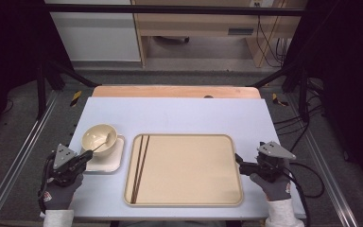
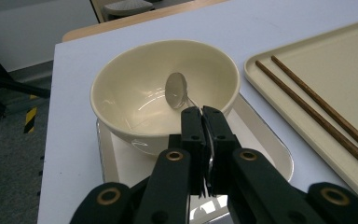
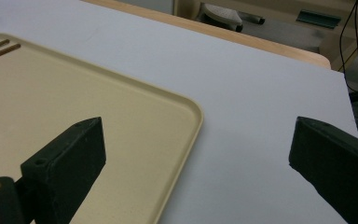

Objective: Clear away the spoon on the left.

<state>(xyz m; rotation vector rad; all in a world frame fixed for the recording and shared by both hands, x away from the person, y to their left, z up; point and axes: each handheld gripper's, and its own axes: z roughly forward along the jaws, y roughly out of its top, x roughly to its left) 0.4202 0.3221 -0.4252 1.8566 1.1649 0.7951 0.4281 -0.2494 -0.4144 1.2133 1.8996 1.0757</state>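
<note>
A cream bowl point(image 1: 99, 137) stands on a small white square plate point(image 1: 111, 163) at the table's left. A metal spoon point(image 1: 105, 141) leans in the bowl, its head point(image 2: 176, 90) against the inner wall. My left gripper point(image 2: 202, 112) is shut on the spoon's handle just over the bowl's near rim point(image 2: 135, 140). A large beige tray point(image 1: 194, 189) fills the middle, with two dark chopsticks point(image 1: 139, 165) along its left side. My right gripper point(image 1: 238, 161) stands open at the tray's right edge, its jaws wide apart over the tray's corner point(image 3: 191, 112) and the bare table.
The light table top point(image 1: 179, 116) runs free behind the tray and bowl, with a wooden strip point(image 1: 170, 91) at its far edge. Black frame posts and cables point(image 1: 307, 142) stand off the table's right side. The floor lies beyond.
</note>
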